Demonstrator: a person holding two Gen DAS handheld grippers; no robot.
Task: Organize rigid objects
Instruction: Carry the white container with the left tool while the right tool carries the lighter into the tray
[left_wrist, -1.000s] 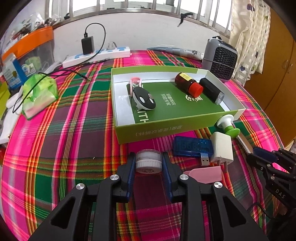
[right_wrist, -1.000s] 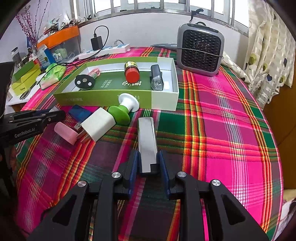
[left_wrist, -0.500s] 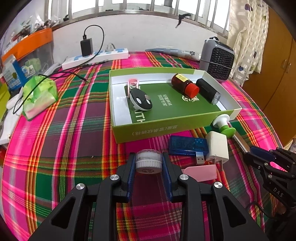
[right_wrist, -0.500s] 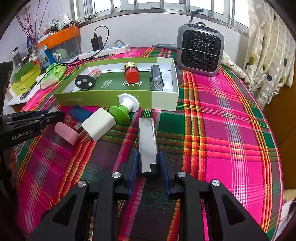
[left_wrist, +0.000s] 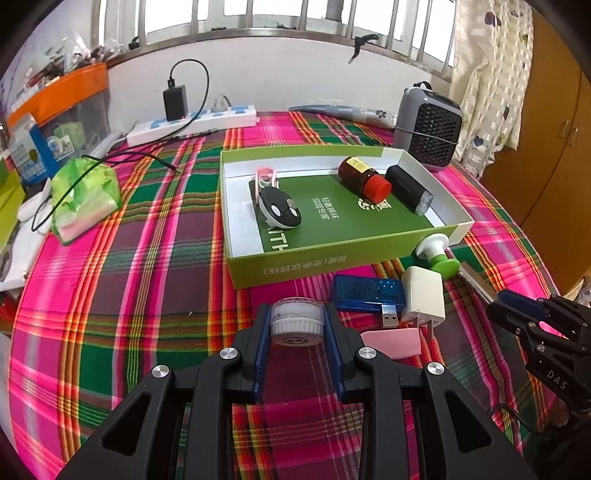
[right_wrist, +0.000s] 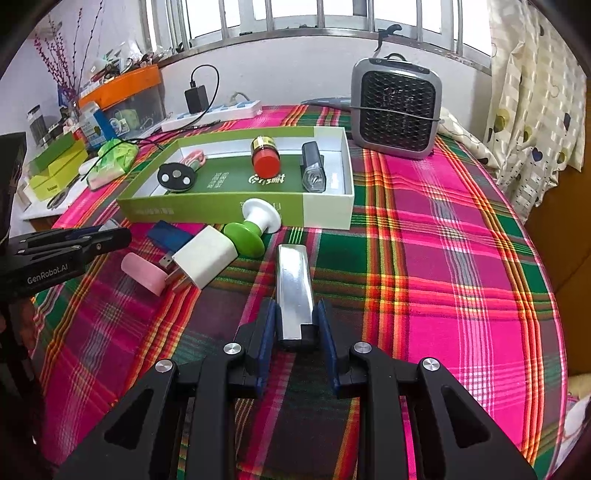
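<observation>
One small white round jar (left_wrist: 296, 321) is clamped between the blue pads of the left gripper (left_wrist: 296, 325), the jaws partly apart at the jar's width. One silver metal bar (right_wrist: 294, 291) is gripped at its near end by the right gripper (right_wrist: 295, 325), whose jaws are drawn in tight; the bar runs forward beyond the fingertips over the plaid tablecloth (right_wrist: 443, 258). Just ahead and to the left of those fingers four loose things are seen: one pink block (right_wrist: 142, 273), one white plug adapter (right_wrist: 205, 257), one blue USB meter (right_wrist: 166, 235) and one green-and-white knob (right_wrist: 251, 229). Farther on, one green box (right_wrist: 236, 214) is seen holding four items: one black-and-white gadget (right_wrist: 176, 176), one pink clip (right_wrist: 194, 158), one red-capped bottle (right_wrist: 265, 157) and one black torch (right_wrist: 313, 166). Behind the box stands one grey heater (right_wrist: 397, 107).
</observation>
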